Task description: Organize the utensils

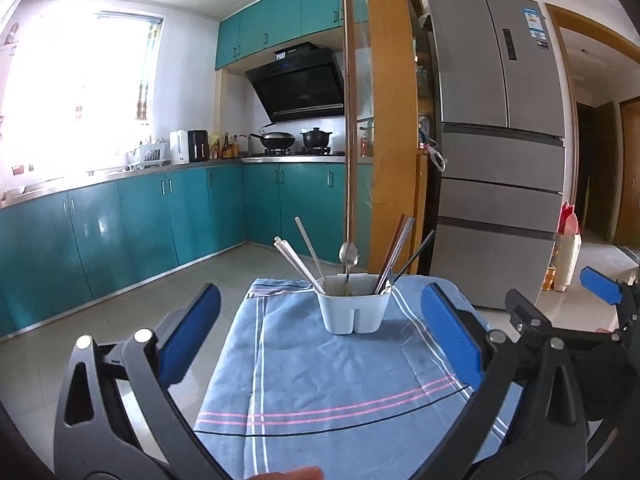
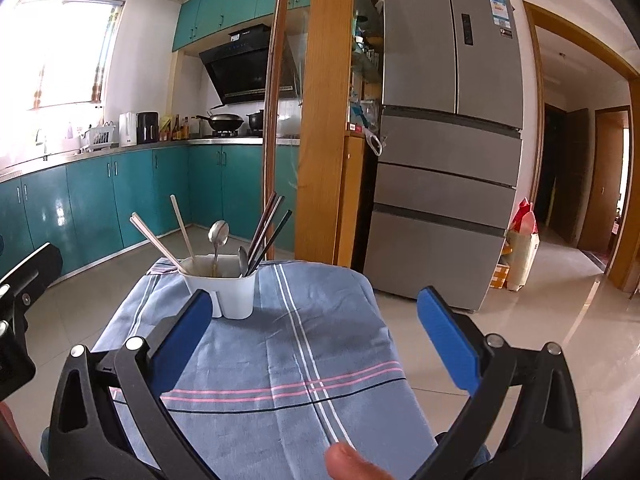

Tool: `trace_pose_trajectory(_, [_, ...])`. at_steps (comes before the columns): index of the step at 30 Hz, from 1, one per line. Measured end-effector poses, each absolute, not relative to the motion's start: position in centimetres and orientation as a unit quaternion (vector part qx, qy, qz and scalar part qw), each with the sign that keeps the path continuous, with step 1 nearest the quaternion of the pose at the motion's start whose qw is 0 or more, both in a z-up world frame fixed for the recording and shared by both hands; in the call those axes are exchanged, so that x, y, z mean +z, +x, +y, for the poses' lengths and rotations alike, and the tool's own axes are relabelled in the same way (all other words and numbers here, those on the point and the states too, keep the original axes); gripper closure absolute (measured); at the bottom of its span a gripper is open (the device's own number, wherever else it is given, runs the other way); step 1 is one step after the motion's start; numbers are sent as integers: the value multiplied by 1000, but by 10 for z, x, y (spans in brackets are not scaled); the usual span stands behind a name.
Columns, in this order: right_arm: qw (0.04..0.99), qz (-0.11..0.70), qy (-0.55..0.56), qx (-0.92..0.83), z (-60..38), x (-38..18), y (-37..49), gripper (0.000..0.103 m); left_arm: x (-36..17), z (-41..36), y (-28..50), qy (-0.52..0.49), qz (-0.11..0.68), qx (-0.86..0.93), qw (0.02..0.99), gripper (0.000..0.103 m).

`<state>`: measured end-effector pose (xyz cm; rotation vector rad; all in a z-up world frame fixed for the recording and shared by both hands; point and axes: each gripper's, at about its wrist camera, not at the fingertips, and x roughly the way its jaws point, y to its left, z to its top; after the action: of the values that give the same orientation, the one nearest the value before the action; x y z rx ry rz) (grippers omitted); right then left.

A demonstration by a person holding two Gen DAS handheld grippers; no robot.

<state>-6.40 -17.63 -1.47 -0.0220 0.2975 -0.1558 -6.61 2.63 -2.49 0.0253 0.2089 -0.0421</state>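
The white plastic two-compartment utensil holder (image 1: 354, 307) stands upright on a blue striped cloth (image 1: 328, 380) covering a small table. It contains white chopsticks (image 1: 294, 261), dark chopsticks (image 1: 394, 250) and a steel spoon (image 1: 348, 256). The left gripper (image 1: 320, 336) and right gripper (image 2: 316, 344) both hold their blue-padded jaws spread wide, empty, short of the holder.

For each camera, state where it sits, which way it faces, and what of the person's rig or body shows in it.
Left wrist: sits on the left gripper, looking forward over the cloth at the holder straight ahead; own open blue fingers show, the right gripper at right, a fingertip at the bottom.
Right wrist: sits on the right gripper, facing the same way, the holder left of centre; own open fingers show, a thumb below.
Shared: cloth, holder, fridge, kitchen.
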Motion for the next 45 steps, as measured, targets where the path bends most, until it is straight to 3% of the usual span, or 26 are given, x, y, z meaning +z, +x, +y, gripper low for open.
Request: trace_pose_trajectory(45, [990,122,-17,-69,-167,-8,-84,3,-21,21,-83,21,99,-12,995,4])
